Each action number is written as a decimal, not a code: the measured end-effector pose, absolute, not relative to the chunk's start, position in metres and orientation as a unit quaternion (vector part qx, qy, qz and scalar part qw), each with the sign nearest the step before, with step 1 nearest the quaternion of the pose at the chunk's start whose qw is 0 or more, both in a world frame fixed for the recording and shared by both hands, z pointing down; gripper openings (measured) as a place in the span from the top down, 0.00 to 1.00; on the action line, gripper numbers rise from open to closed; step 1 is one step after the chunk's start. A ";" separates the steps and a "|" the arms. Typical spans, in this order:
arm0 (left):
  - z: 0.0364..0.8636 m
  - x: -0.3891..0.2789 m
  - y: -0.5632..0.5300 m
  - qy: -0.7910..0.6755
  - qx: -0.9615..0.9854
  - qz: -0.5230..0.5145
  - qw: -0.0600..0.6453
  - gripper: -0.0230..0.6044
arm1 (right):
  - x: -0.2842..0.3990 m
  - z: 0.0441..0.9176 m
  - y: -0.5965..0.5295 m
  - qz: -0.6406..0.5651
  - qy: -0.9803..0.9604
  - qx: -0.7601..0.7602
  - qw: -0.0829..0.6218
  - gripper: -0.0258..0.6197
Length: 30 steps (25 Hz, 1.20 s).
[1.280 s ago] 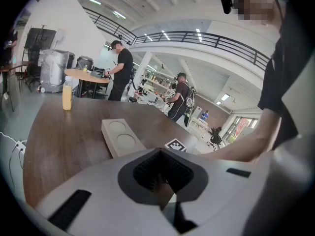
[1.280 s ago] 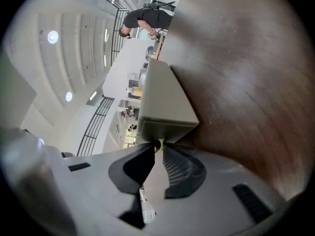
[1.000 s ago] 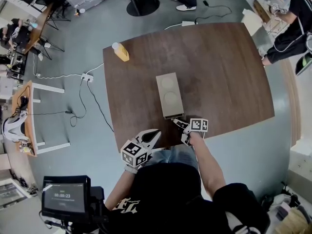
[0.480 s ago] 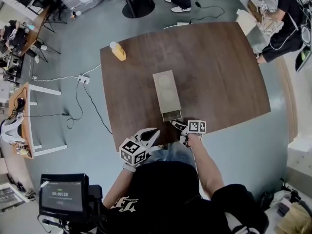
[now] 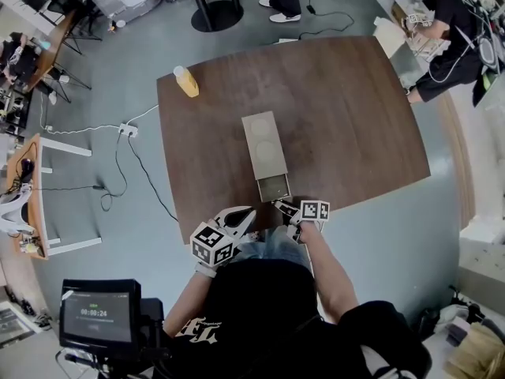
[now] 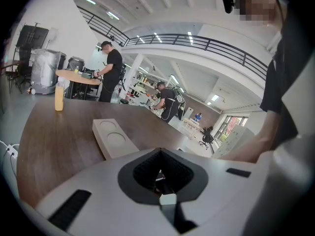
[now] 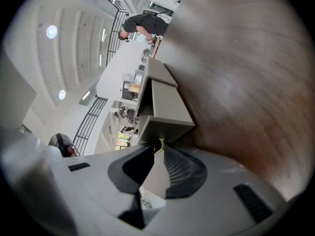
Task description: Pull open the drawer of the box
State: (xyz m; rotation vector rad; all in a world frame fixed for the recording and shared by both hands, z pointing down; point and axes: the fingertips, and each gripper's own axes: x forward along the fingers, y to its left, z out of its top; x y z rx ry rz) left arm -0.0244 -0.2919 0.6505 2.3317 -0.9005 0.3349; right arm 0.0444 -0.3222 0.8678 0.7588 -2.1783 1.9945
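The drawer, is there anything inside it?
The pulled-out part of the drawer looks empty. The rest is hidden inside the box, so I cannot tell what is in there.

Yellow bottle [image 5: 186, 81] upright on the table [image 5: 355, 117], far beyond the left claw [image 5: 245, 214]. Power strip [image 5: 121, 129] on the floor [image 5: 102, 69], leftward. Monitor [image 5: 99, 314] behind it.

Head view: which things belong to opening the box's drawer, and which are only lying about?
Job in hand:
box
drawer, partly pulled out
right gripper, holding the drawer's knob between its jaws, which have just opened slightly

Just lying about:
yellow bottle on the table
power strip
left gripper, shut, empty
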 end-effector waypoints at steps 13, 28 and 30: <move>0.653 -0.025 -0.291 -0.335 0.887 0.117 0.297 0.96 | 0.053 0.876 -0.297 0.656 -0.706 0.261 0.059 0.89; 0.656 -0.030 -0.290 -0.337 0.887 0.112 0.297 0.96 | 0.060 0.883 -0.273 0.664 -0.696 0.264 0.069 0.88; 0.657 -0.030 -0.289 -0.336 0.887 0.113 0.297 0.96 | 0.060 0.884 -0.269 0.665 -0.695 0.264 0.071 0.88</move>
